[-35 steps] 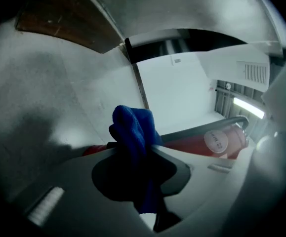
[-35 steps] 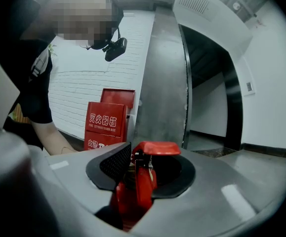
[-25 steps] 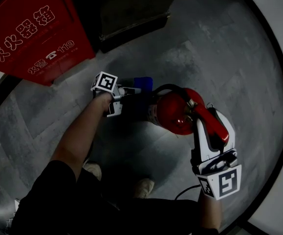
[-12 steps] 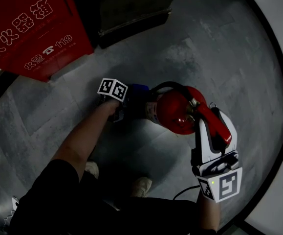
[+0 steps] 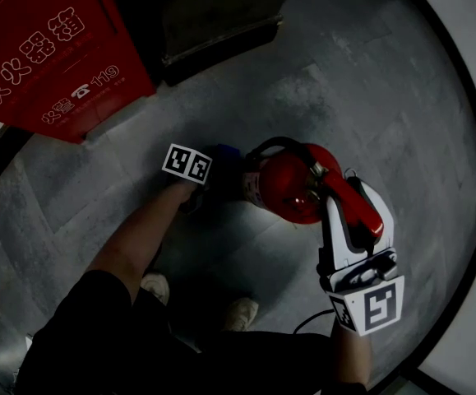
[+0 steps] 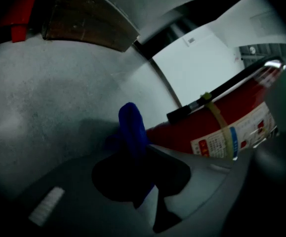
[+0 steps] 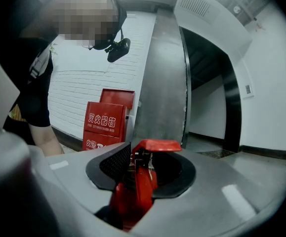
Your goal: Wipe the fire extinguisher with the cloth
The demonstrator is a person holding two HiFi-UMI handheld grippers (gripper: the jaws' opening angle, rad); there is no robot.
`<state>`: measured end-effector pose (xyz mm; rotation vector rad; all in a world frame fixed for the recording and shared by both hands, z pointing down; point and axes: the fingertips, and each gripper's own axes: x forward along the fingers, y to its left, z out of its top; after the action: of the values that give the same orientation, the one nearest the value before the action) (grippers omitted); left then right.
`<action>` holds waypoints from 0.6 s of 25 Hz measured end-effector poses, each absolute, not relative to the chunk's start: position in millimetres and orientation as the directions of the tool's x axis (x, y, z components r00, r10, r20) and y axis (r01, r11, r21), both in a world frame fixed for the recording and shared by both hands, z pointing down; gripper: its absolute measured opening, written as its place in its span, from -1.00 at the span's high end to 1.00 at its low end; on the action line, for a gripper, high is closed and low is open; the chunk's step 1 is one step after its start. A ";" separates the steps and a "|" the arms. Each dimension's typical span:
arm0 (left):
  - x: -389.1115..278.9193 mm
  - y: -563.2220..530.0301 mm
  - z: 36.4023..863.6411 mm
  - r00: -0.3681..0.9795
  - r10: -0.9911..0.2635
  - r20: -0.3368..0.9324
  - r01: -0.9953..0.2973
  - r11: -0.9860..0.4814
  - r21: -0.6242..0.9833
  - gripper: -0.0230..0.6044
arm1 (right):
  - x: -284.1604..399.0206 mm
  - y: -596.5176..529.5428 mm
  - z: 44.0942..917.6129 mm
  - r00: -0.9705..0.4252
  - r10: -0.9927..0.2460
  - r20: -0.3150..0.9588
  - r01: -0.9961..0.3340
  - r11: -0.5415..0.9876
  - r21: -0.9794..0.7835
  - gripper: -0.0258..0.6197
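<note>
Though dim, white "119" (image 5: 106, 78) on red cabinet (image 5: 53, 23), near fire extinguisher (image 5: 291, 186).

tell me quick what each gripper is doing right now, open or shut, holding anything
Left gripper: shut on the blue cloth.
Right gripper: shut on the fire extinguisher's red handle.
</note>
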<state>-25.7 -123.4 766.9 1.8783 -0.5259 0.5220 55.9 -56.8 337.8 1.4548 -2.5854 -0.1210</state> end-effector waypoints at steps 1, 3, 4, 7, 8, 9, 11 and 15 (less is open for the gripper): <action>-27.7 -131.2 756.0 0.827 -0.149 0.543 -0.559 -0.333 0.760 0.76 | 55.9 -57.0 338.7 -0.513 -0.851 0.111 -0.838 0.525 0.150 0.50; -34.7 -149.7 726.3 0.854 -0.216 0.473 -0.520 -0.357 0.776 0.76 | 54.7 -56.3 341.0 -0.535 -0.837 0.116 -0.826 0.547 0.133 0.48; -39.2 -159.1 707.4 0.863 -0.242 0.444 -0.505 -0.391 0.769 0.76 | 52.9 -54.8 342.5 -0.556 -0.822 0.126 -0.813 0.569 0.124 0.46; -56.0 -184.4 635.4 0.877 -0.307 0.369 -0.479 -0.530 0.699 0.76 | 45.4 -45.6 347.2 -0.653 -0.731 0.198 -0.731 0.676 0.089 0.29; -61.5 -191.7 607.0 0.880 -0.326 0.345 -0.474 -0.580 0.663 0.76 | 44.0 -42.2 348.5 -0.685 -0.692 0.228 -0.697 0.713 0.073 0.21; -66.6 -198.5 577.4 0.882 -0.342 0.323 -0.471 -0.628 0.619 0.76 | 43.7 -39.1 349.4 -0.712 -0.654 0.254 -0.665 0.745 0.055 0.12; -75.8 -209.5 517.9 0.885 -0.366 0.287 -0.465 -0.713 0.525 0.76 | 45.3 -33.6 349.4 -0.757 -0.589 0.283 -0.610 0.793 0.019 0.04; -78.5 -208.7 403.5 0.922 -0.335 0.194 -0.387 -0.828 0.407 0.75 | 58.1 -26.8 331.3 -0.820 -0.532 0.209 -0.550 0.834 -0.037 0.04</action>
<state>-78.5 -208.7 403.5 2.6332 -0.5219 0.1573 58.1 -26.8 331.3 0.8422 -2.8246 0.1412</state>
